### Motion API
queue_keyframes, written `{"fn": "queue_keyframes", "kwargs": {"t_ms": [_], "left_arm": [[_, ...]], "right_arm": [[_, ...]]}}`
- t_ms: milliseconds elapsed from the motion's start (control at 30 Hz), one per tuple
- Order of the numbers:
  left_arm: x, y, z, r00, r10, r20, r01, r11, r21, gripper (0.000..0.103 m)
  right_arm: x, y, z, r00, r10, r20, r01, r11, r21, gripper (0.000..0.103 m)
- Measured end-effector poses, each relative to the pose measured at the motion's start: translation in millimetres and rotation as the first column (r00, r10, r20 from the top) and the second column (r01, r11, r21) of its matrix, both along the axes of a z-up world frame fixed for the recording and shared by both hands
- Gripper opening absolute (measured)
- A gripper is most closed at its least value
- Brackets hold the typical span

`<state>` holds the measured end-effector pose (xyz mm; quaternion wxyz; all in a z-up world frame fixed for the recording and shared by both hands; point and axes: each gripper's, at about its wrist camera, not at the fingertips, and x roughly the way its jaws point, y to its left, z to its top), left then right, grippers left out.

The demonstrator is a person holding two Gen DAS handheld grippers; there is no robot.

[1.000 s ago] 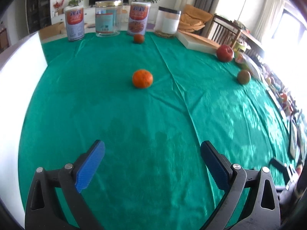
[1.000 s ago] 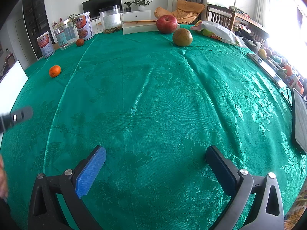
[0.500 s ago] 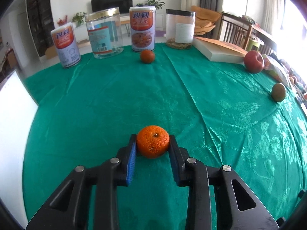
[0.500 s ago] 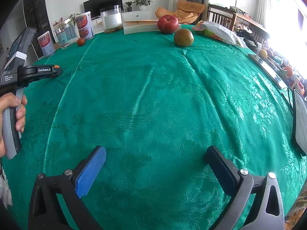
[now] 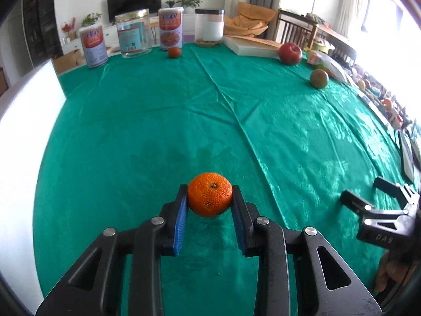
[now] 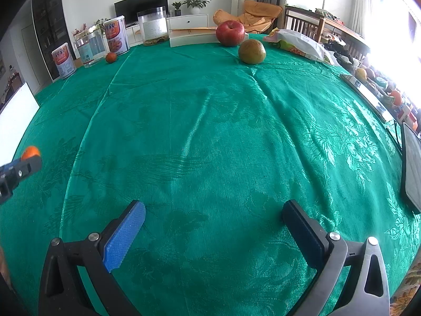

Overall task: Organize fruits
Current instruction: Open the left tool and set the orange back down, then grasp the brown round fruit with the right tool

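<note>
A bright orange mandarin (image 5: 210,197) sits clamped between the blue pads of my left gripper (image 5: 210,195), low over the green tablecloth (image 5: 147,121). The same mandarin (image 6: 30,152) shows at the left edge of the right wrist view. My right gripper (image 6: 213,210) stands open over bare cloth with nothing between its fingers; it also appears as the right gripper (image 5: 368,200) in the left wrist view. Far back lie a small mandarin (image 5: 174,52), a red apple (image 5: 290,53) and a green-brown round fruit (image 5: 319,78).
Several tins and clear jars (image 5: 134,36) line the far edge, with a flat white box (image 5: 252,47) and a snack bag (image 6: 300,43) to their right. A white board (image 5: 23,121) stands at the left edge. A dark tablet (image 6: 411,168) lies at the right.
My left gripper went from open, short of the mandarin, to shut on it, then drew back toward the near side with it. The right gripper has stayed still.
</note>
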<state>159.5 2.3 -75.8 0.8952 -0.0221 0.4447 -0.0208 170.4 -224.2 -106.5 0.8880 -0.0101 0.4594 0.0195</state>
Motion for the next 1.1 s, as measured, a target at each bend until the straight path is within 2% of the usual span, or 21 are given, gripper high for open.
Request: {"fn": "queue_keyframes", "kwargs": {"t_ms": [33,100,167,233,267,333,433,633,767,867,1000,1100], "left_arm": [[0,0,-5,1.000,0.005,-0.014,-0.005,1.000,-0.002,0.032],[-1,2,-7,1.000,0.012,0.012,-0.012,1.000,0.004,0.034],[-1,0,-9,1.000,0.019,0.017,-0.019,0.999,0.038,0.044],[-1,-1,-14,0.999,0.031,0.019,-0.033,0.997,0.075,0.085],[0,1,-15,0.999,0.047,0.009,-0.047,0.996,0.079,0.090],[1,6,-17,0.998,0.059,0.000,-0.059,0.997,0.058,0.094],[3,5,-18,0.998,0.063,-0.011,-0.062,0.996,0.066,0.099],[3,5,-19,0.998,0.063,-0.014,-0.062,0.996,0.065,0.101],[3,5,-19,0.998,0.063,-0.014,-0.062,0.996,0.065,0.101],[3,5,-19,0.998,0.063,-0.014,-0.062,0.996,0.065,0.101],[3,5,-19,0.998,0.063,-0.014,-0.062,0.996,0.065,0.102],[3,5,-19,0.998,0.063,-0.014,-0.062,0.996,0.065,0.102]], "right_arm": [[0,0,0,1.000,0.000,0.000,0.000,1.000,0.000,0.103],[0,0,0,1.000,0.000,0.000,0.000,1.000,0.000,0.103],[0,0,0,1.000,0.001,0.000,-0.001,1.000,0.000,0.103],[0,0,0,1.000,0.001,0.000,-0.001,1.000,0.000,0.103],[0,0,0,1.000,0.001,0.000,-0.001,1.000,0.000,0.103],[0,0,0,1.000,0.001,0.000,-0.001,1.000,0.000,0.103],[0,1,0,1.000,0.002,0.000,-0.002,1.000,0.000,0.103],[1,1,1,1.000,0.011,-0.003,-0.011,1.000,0.001,0.103],[14,-3,3,0.994,0.101,-0.051,-0.101,0.995,0.004,0.103],[45,-18,10,0.993,0.112,-0.045,-0.112,0.994,0.018,0.102],[112,-39,37,0.994,0.073,0.084,-0.066,0.995,-0.079,0.102],[173,-38,46,0.992,0.082,0.100,-0.065,0.985,-0.159,0.101]]}}
